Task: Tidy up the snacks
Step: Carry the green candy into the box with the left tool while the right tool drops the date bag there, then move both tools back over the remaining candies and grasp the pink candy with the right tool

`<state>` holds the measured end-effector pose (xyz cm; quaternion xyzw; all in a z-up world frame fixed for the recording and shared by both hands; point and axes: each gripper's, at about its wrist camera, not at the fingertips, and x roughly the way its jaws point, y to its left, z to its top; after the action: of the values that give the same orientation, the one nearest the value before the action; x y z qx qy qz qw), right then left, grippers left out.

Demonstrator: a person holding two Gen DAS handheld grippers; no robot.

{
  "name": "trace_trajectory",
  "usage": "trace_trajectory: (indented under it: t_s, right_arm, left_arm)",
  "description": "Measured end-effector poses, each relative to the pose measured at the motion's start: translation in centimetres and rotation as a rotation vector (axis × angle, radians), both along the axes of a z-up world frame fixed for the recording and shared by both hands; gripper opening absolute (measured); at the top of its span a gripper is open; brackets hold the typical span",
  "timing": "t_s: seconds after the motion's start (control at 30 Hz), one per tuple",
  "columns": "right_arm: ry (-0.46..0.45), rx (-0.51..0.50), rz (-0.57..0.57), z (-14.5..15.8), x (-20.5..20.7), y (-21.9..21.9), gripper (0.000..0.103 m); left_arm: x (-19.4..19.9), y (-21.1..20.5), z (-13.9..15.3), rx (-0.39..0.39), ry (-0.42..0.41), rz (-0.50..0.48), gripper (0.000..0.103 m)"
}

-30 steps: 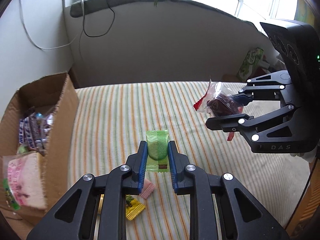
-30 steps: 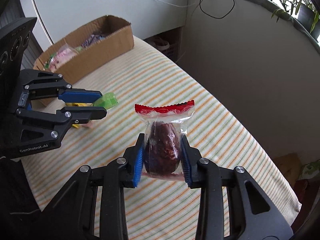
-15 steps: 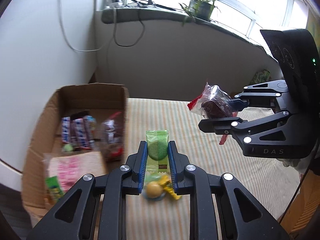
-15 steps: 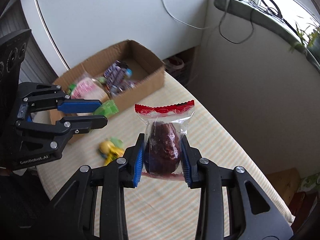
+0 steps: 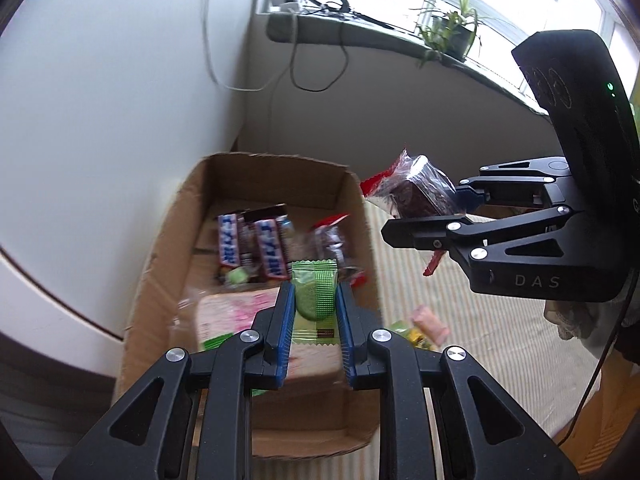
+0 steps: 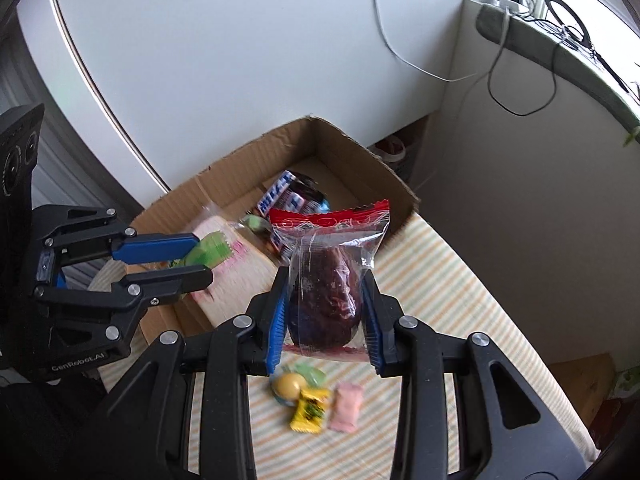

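Left hand-held gripper (image 5: 314,312) clamped a green snack packet (image 5: 315,300) above the open cardboard box (image 5: 160,264), which held wrapped bars (image 5: 252,246). Right hand-held gripper (image 6: 324,312) gripped a clear packet of dark red snack (image 6: 326,280) just beside the box, over loose candies (image 6: 316,400) on the striped bench (image 6: 460,320).

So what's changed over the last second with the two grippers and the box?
Both grippers swung left toward the cardboard box: the left gripper now hangs over it, the right gripper near its edge. Each kept its grip, on the green packet and the red-topped packet. Loose candies stayed on the striped cloth.
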<state>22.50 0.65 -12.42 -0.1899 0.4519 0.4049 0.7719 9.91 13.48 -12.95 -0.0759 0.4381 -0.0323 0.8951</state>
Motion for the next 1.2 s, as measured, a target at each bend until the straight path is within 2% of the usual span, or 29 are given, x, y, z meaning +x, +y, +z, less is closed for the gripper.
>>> trace_trajectory:
  t_s: [0.17, 0.53, 0.57, 0.6, 0.63, 0.67, 0.7, 0.73, 0.77, 1.2]
  right_arm:
    - [0.017, 0.002, 0.01, -0.3, 0.0, 2.3, 0.034]
    - [0.061, 0.019, 0.029, 0.0, 0.0, 4.4, 0.035]
    - [0.065, 0.021, 0.025, 0.0, 0.1, 4.6, 0.036]
    - [0.071, 0.025, 0.023, 0.0, 0.2, 4.6, 0.044]
    - [0.076, 0.03, 0.023, 0.1, 0.2, 4.6, 0.059]
    - [0.069, 0.037, 0.021, 0.3, 0.2, 4.5, 0.065]
    - [0.061, 0.043, 0.022, 0.5, 0.2, 4.4, 0.067]
    - [0.052, 0.046, 0.022, 0.7, 0.1, 4.3, 0.067]
    - [0.048, 0.047, 0.016, 0.8, 0.2, 4.1, 0.067]
    - [0.023, 0.049, -0.048, 1.5, -0.1, -0.9, 0.067]
  left_arm:
    - [-0.6, 1.6, -0.1, 0.007, -0.001, 0.023, 0.019]
    - [-1.8, 4.0, -0.7, -0.017, 0.005, 0.088, 0.02]
    - [-1.9, 4.1, -0.7, -0.019, 0.003, 0.092, 0.02]
    - [-2.0, 4.1, -0.6, -0.02, 0.003, 0.095, 0.021]
    - [-1.9, 4.2, -0.6, -0.023, 0.004, 0.098, 0.021]
    - [-1.9, 4.3, -0.6, -0.024, 0.004, 0.103, 0.022]
    - [-1.9, 4.4, -0.6, -0.023, 0.002, 0.11, 0.028]
    - [-2.0, 4.5, -0.5, -0.025, -0.002, 0.117, 0.036]
    - [-2.1, 4.6, -0.5, -0.027, -0.006, 0.124, 0.038]
    - [-3.2, 3.2, 0.6, -0.061, -0.038, 0.137, 0.038]
